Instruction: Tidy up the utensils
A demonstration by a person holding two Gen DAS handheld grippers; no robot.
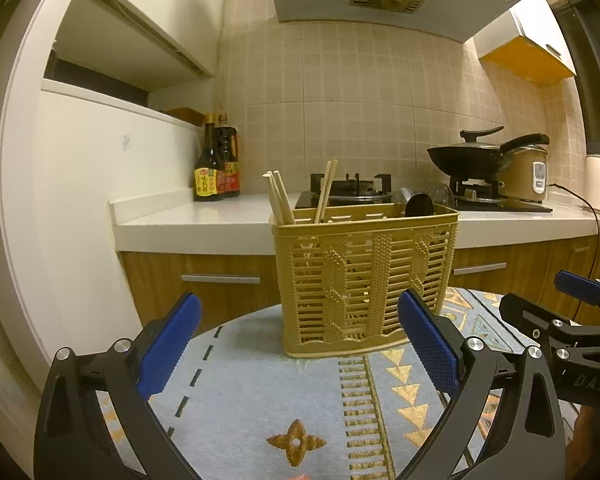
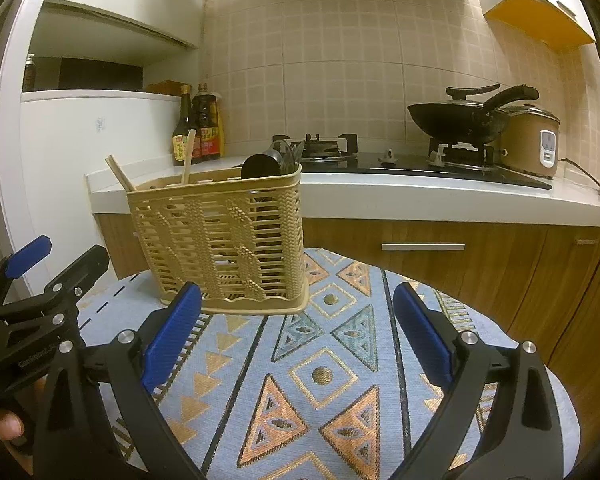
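A yellow slatted plastic utensil basket (image 1: 364,280) (image 2: 224,244) stands upright on a round table with a patterned blue cloth (image 1: 268,400) (image 2: 320,380). Wooden chopsticks (image 1: 282,200) (image 2: 188,156) stick up from its left compartment. Dark spoons and ladle heads (image 1: 418,204) (image 2: 262,166) poke out at its right end. My left gripper (image 1: 300,348) is open just in front of the basket, nothing between its blue pads. My right gripper (image 2: 296,336) is open too, lower right of the basket, holding nothing. Each gripper shows at the edge of the other's view.
Behind the table runs a white kitchen counter (image 1: 204,220) with sauce bottles (image 1: 216,164), a gas hob (image 1: 344,196), a black wok (image 1: 472,156), a rice cooker (image 1: 528,176) and a kettle (image 1: 598,182). Wooden drawers sit below. A person's thumb (image 2: 8,424) shows lower left.
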